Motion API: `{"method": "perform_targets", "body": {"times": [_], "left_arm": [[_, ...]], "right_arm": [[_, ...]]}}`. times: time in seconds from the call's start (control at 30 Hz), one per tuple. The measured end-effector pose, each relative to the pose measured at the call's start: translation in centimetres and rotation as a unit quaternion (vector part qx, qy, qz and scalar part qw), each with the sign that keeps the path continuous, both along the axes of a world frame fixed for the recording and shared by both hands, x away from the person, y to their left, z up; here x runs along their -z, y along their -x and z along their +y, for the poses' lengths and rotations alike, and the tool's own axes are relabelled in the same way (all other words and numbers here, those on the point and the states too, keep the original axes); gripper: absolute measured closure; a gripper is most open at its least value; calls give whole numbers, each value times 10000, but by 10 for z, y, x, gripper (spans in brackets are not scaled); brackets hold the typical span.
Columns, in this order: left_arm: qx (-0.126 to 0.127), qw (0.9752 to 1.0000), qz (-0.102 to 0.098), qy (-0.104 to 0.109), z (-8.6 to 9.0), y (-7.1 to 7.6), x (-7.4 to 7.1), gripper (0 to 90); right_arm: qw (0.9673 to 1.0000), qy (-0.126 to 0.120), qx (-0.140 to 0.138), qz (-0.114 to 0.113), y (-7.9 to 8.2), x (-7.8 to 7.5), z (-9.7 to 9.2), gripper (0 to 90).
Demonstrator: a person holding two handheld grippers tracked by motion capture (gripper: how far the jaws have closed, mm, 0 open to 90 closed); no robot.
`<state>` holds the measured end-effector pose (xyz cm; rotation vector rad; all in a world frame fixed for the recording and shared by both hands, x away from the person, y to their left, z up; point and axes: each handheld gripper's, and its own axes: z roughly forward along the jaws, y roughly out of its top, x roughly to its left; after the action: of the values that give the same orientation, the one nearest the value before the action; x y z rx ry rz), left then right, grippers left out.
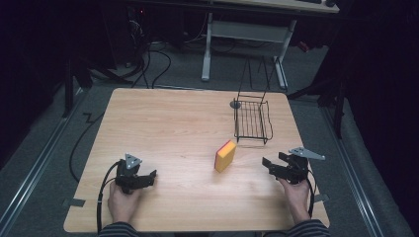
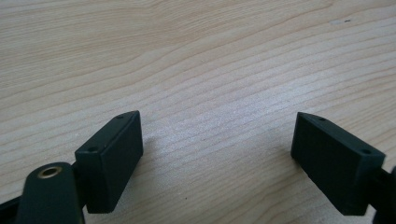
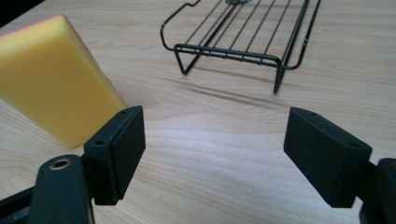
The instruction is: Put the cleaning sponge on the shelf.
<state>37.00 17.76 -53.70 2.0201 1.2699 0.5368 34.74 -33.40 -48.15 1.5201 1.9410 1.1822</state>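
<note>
A yellow sponge (image 1: pixel 225 156) with a pink top edge lies near the middle of the wooden table (image 1: pixel 163 123). Behind it stands a black wire rack (image 1: pixel 251 121). My left gripper (image 1: pixel 148 177) rests open at the front left, held by a hand, with bare wood between its jaws (image 2: pixel 217 154). My right gripper (image 1: pixel 271 165) is open at the front right, pointing left toward the sponge. In the right gripper view the sponge (image 3: pixel 51 77) sits just beyond the left jaw and the wire rack (image 3: pixel 243 32) lies farther ahead; my right gripper (image 3: pixel 212 154) holds nothing.
A small dark round disc (image 1: pixel 235 104) lies at the rack's far left corner. A white-legged desk (image 1: pixel 244 34) stands beyond the table, with cables (image 1: pixel 148 64) on the grey floor. Tape strips mark the table's front corners.
</note>
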Motion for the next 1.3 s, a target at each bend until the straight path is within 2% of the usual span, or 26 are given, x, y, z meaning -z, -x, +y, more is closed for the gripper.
{"method": "perform_targets", "body": {"times": [0.57,0.7,1.3], "left_arm": [[-1,10000,-1,1,0,0,0,173],[0,10000,0,-1,0,0,0,173],[-1,10000,-1,1,0,0,0,173]], "right_arm": [[9988,-102,-368,-304,4,-18,15,186],[9976,-63,-544,-415,4,-24,25,168],[9920,-3,-1116,-584,-1,-32,61,141]]}}
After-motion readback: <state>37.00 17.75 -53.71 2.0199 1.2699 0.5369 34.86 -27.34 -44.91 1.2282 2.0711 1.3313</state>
